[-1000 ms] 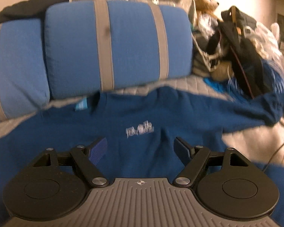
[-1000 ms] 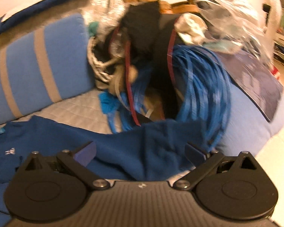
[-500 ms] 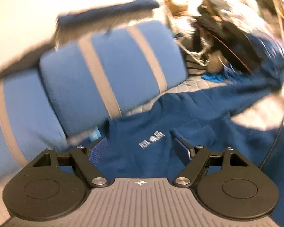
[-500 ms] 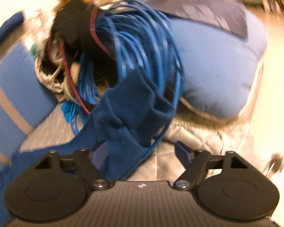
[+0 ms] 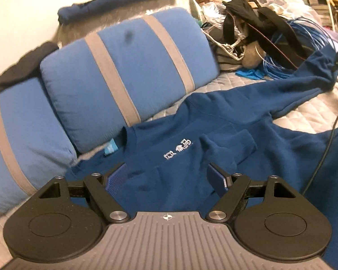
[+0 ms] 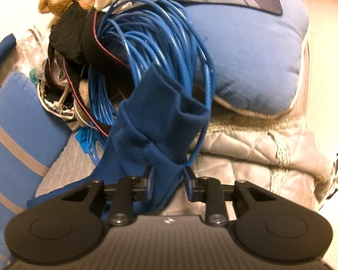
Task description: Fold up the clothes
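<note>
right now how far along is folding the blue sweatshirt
Early. One sleeve cuff already lies folded across the chest of the blue sweatshirt. The right hand-held gripper is closing on the other sleeve, beside the blue cable coil. The left hand-held gripper is open over the chest. That sleeve and the body are unfolded.

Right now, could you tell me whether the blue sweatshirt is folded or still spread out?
Mostly spread: the sweatshirt lies flat, chest logo up, one sleeve across its chest, the other stretched out sideways.

navy sweatshirt (image 5: pixel 214 121), grey-striped blue cushion (image 5: pixel 128 67)
</note>
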The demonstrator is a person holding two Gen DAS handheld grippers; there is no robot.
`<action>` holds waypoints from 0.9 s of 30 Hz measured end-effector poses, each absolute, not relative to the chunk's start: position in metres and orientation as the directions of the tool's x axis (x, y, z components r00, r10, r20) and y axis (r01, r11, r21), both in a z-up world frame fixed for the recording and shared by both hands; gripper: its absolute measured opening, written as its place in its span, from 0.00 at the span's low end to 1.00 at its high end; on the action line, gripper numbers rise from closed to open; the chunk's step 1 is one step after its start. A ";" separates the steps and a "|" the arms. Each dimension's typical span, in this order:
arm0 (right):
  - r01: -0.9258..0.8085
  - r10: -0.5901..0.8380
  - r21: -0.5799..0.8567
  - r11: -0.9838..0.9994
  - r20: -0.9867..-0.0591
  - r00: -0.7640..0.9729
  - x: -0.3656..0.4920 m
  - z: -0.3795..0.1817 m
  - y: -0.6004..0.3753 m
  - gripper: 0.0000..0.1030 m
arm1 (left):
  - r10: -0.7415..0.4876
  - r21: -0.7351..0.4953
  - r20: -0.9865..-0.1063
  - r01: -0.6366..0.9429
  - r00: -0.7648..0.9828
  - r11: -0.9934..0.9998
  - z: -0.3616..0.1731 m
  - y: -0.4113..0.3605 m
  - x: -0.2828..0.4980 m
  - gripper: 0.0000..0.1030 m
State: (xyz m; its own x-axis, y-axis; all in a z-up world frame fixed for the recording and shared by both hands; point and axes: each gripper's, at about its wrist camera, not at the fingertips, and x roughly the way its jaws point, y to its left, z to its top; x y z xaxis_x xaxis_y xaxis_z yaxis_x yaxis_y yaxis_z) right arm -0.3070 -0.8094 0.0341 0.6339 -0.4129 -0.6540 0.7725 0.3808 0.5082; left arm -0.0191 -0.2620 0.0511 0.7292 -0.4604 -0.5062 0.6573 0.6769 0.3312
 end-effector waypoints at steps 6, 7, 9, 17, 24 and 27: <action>0.776 -0.433 0.499 0.385 -0.645 0.629 -0.303 0.036 -0.813 0.24 | -0.486 0.250 -0.531 0.677 0.694 0.692 0.053 -0.259 -0.014 0.75; 0.777 -0.439 0.493 0.393 -0.642 0.629 -0.301 0.037 -0.812 0.23 | -0.491 0.230 -0.535 0.677 0.688 0.699 0.054 -0.258 -0.013 0.75; 0.777 -0.450 0.480 0.407 -0.635 0.628 -0.299 0.040 -0.809 0.21 | -0.500 0.187 -0.542 0.677 0.676 0.712 0.056 -0.255 -0.009 0.75; 0.741 -0.470 0.386 0.549 -0.590 0.656 -0.276 0.074 -0.783 0.17 | -0.535 0.068 -0.551 0.673 0.641 0.736 0.061 -0.249 0.001 0.75; 0.652 -0.459 0.238 0.720 -0.541 0.704 -0.237 0.109 -0.735 0.17 | -0.533 0.053 -0.553 0.666 0.640 0.744 0.061 -0.251 0.004 0.75; 0.593 -0.431 0.180 0.785 -0.530 0.731 -0.214 0.116 -0.708 0.16 | -0.524 0.054 -0.560 0.659 0.642 0.750 0.059 -0.253 0.006 0.75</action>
